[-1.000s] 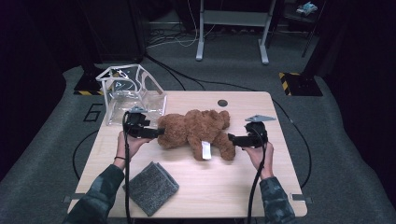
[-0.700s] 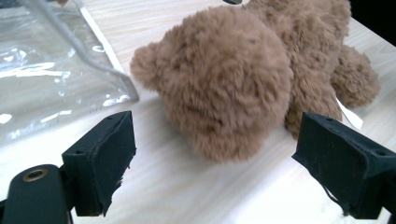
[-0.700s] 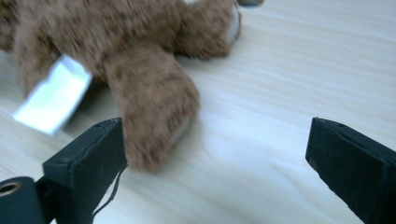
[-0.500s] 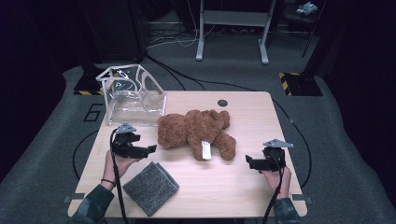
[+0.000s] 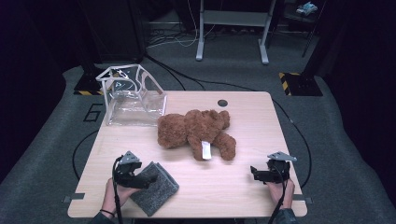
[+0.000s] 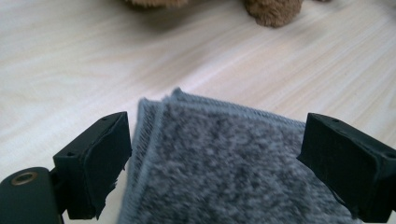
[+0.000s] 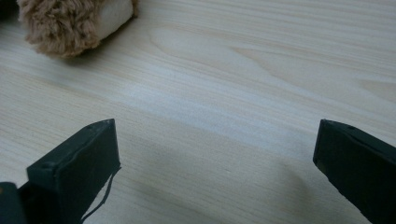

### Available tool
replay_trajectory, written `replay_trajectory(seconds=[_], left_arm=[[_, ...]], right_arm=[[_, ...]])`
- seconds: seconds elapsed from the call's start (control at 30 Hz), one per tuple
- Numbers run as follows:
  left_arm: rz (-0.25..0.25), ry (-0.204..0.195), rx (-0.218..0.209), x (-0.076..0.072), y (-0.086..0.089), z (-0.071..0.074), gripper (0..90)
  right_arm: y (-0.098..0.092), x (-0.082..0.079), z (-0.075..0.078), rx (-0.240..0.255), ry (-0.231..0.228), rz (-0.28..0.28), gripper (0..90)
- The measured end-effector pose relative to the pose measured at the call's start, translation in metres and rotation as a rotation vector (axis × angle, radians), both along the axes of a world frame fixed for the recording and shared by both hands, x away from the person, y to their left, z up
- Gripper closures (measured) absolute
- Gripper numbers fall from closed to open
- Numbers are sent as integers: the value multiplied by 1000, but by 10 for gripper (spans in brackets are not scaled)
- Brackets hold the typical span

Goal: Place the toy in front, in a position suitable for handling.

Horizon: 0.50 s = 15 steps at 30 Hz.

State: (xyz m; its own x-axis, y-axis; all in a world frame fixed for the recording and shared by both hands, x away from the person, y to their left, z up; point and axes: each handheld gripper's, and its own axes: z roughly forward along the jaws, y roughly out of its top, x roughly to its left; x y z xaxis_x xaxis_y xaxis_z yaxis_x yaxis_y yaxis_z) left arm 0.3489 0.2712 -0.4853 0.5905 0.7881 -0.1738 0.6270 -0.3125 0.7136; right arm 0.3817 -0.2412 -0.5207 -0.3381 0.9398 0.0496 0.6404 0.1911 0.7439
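i hold a gripper in each hand at the near edge of the wooden table [image 5: 243,191]. my left gripper [image 5: 148,179] sits low at the near left corner, right over the grey cloth [image 5: 156,189], a folded square of rough towelling that lies flat on the wood with one corner turned toward the bear. in the left gripper view the cloth [image 6: 233,163] lies between and beneath my two black jaws, its stitched hem running close along the left jaw, but neither pad presses on it. the jaws stand wide apart and have just been opening further, with the cloth lying under the gap between them.

my right gripper [image 5: 254,171] rests near the right front corner, its jaws pointing left across the table. in the right gripper view those jaws are spread as wide as they go, having just been opening, and between them there is bare wood and nothing else. a brown furry foot with a pale sole [image 7: 74,23] shows at the top left of that view, well ahead of the jaws.

the teddy bear [image 5: 196,133] lies on its side in the middle of the table, a white tag hanging from it toward me. it is well apart from both grippers. the clear plastic bag [image 5: 133,100] with white trim stands open at the far left corner, just beside the bear's head end. a small dark round hole [image 5: 222,102] sits in the tabletop near the far edge.
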Motion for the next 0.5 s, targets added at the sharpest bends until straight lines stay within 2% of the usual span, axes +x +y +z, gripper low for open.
replay_trajectory(seconds=[0.1,0.17,0.2,0.23,0.37,0.43,0.5], left_arm=[[9,5,13,-5,-2,-5,57],[12,14,42,-9,-5,-11,8],[12,14,42,-9,-5,-11,0],[6,18,57,-10,-7,-16,0],[4,23,77,-13,-11,-22,0],[1,8,124,-16,-16,-29,0],[2,3,139,-16,-16,-31,2]], right_arm=[[0,-1,-3,-1,-21,5,0],[2,-1,-5,-8,-17,16,0],[2,-1,-5,-8,-17,16,0],[3,1,-7,-21,8,24,0],[8,3,-9,-62,23,33,0],[8,4,-9,-61,25,29,0],[7,4,-9,-59,24,23,0]])
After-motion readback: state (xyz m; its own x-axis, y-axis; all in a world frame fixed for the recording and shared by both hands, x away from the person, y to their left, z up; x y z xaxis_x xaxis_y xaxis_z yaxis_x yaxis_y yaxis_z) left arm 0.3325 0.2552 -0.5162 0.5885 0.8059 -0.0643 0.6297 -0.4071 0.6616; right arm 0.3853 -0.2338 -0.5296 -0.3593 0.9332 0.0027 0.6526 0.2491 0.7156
